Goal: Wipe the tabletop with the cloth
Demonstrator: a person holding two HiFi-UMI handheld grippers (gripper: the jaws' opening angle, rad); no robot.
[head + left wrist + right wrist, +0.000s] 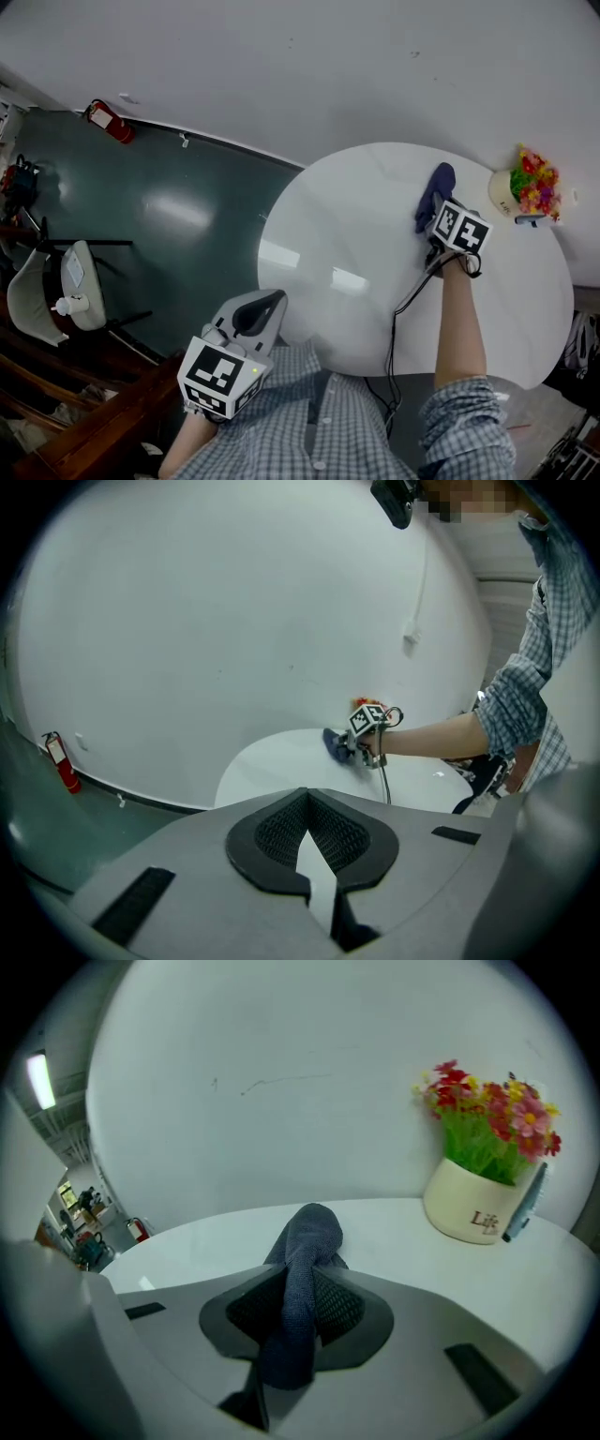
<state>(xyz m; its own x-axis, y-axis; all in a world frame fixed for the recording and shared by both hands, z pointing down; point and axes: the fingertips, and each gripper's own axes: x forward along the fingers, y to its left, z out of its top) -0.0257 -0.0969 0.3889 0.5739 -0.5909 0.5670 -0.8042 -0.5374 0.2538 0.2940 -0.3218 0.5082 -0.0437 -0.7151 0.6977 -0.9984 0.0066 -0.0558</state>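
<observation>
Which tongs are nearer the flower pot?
Right. Right tongs, shut on the cloth, are over the table near the flower pot; left tongs hover at the table's opposite edge.

Up close I see my left claw (pixel 305 801), its grey jaws drawn together at the tips, with only a thin pale sliver between the dark ribbed pads (pixel 272 834) and nothing held. Beyond it lies the round white table (pixel 267 772). Across that table, the right claw (pixel 351 748) presses a dark blue cloth (pixel 334 743) onto the surface. A bare forearm (pixel 431 737) runs from it to a checked sleeve (pixel 511 700), and a cable (pixel 383 782) hangs below. A red fire extinguisher (pixel 62 763) stands against the wall at far left.
</observation>
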